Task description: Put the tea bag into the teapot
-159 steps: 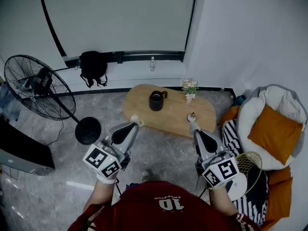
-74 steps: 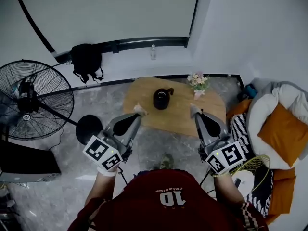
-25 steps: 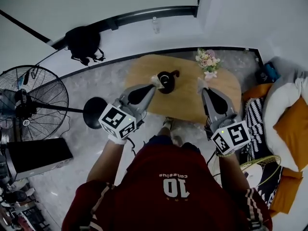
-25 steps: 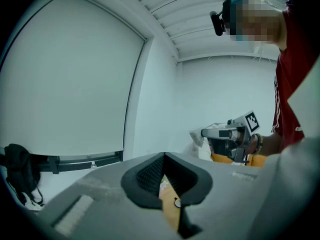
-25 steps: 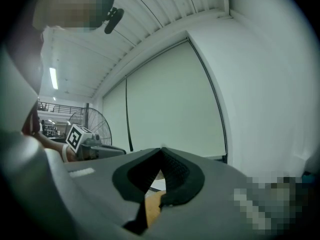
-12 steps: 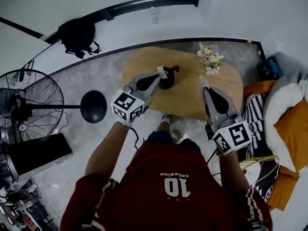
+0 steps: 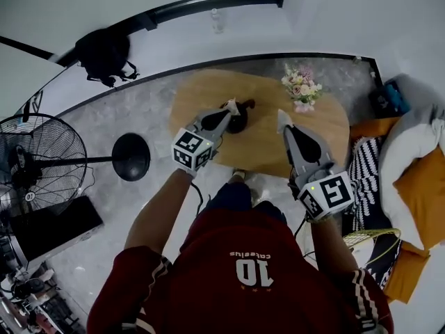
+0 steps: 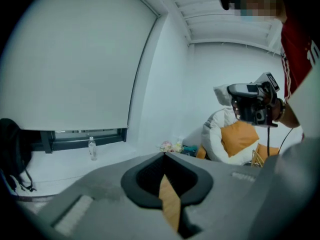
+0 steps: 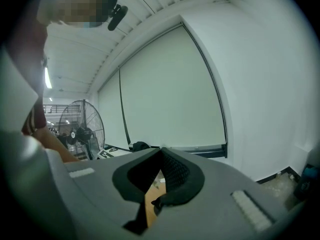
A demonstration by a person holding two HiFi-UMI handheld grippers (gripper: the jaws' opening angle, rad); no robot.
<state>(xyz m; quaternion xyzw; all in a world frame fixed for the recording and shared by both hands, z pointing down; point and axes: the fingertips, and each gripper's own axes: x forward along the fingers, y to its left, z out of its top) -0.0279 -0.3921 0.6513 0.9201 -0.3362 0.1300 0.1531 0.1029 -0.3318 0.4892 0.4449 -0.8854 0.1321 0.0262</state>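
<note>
So, far left — a standing fan (image 7: 31, 169) with its round black base (image 7: 131, 157) on the grey floor, and a black bag (image 7: 104, 51) up on the ledge by the wall. Next comes the oval wooden table (image 7: 201, 89). Over its near-left part is the left gripper (image 7: 231, 107), held by the person in the dark red shirt (image 7: 243, 270). Its tip sits right above the dark teapot (image 7: 240, 122), which stands upright on the table with its handle (image 7: 247, 104) poking out toward the flowers' side. In the left gripper view the jaws are pressed fully together, with only a tan sliver of tabletop showing under them and nothing visible between them. In the head view a small pale bit shows at that tip, but the other gripper's tip is pale too, so I can't tell if it is the tea bag — and I can't pick the tea bag out anywhere else. Right of the teapot, apart from it, the right gripper (image 7: 280, 118) hangs over the table's middle. Its own view has the jaws closed up too, nothing seen in them. Past it a small vase of pink flowers (image 7: 300, 88) stands near the table's far edge. Far right: a striped cloth (image 7: 358, 179) and a pale round seat (image 7: 417, 127) with an orange cushion (image 7: 421, 190).
</note>
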